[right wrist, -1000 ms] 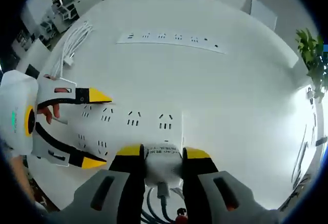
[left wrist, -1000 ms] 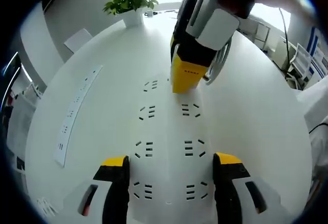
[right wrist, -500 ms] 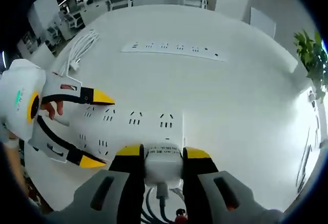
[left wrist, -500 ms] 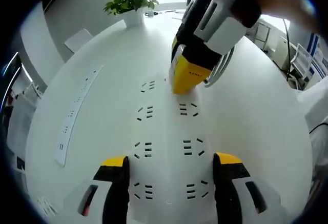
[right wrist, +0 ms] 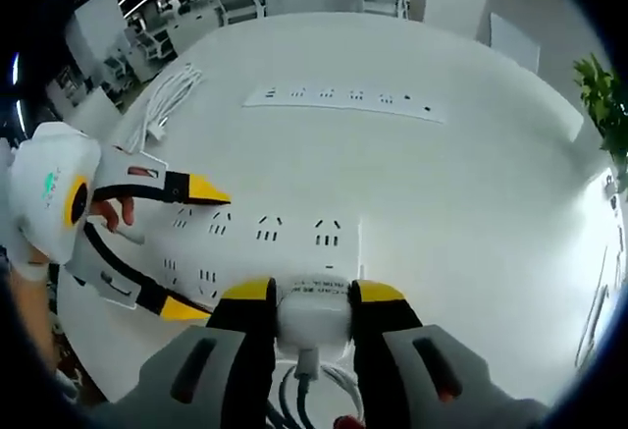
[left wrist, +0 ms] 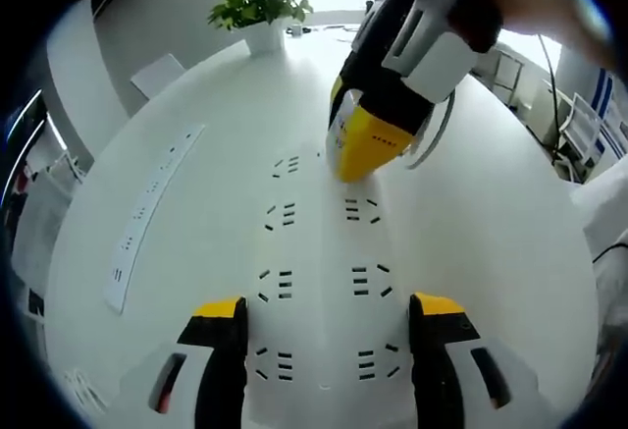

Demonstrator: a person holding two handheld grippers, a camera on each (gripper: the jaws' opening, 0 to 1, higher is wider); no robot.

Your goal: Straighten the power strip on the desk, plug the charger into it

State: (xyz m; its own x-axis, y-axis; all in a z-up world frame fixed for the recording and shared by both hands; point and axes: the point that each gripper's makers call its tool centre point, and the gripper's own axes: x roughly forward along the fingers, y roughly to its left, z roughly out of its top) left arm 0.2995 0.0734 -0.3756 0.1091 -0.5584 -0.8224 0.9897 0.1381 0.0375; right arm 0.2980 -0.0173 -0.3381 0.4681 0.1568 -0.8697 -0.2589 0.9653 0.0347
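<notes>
Sockets of a wide white power strip (left wrist: 319, 282) fill the middle of the left gripper view, lying flat on the round white table (left wrist: 510, 242). The left hand-held gripper (left wrist: 324, 350) stands wide, its two yellow-tipped jaws either side of the strip's near end, seemingly bracing it, though contact is hard to confirm. At the far end the right hand-held gripper (left wrist: 368, 144) comes down over the last sockets. A second, slimmer strip (left wrist: 147, 218) lies well apart along the table edge, and a potted plant (left wrist: 260, 7) stands at the far rim.

In the right gripper view, the right hand-held gripper (right wrist: 312, 301) is closed on a white charger (right wrist: 314, 316), its cable (right wrist: 304, 390) trailing back between the jaws. The charger sits just at the edge of the power strip (right wrist: 265, 242), near its end sockets. The left hand-held gripper (right wrist: 182, 247) shows at the left, jaws spread across the strip. The slim strip (right wrist: 348, 100) and a coil of white cable (right wrist: 162, 95) lie farther off.

Straightening looks done; plugging in is the step in hand. Whether the prongs are seated cannot be told. The next move calls for aligning them over a socket and pressing straight down while the left holds the strip steady.
</notes>
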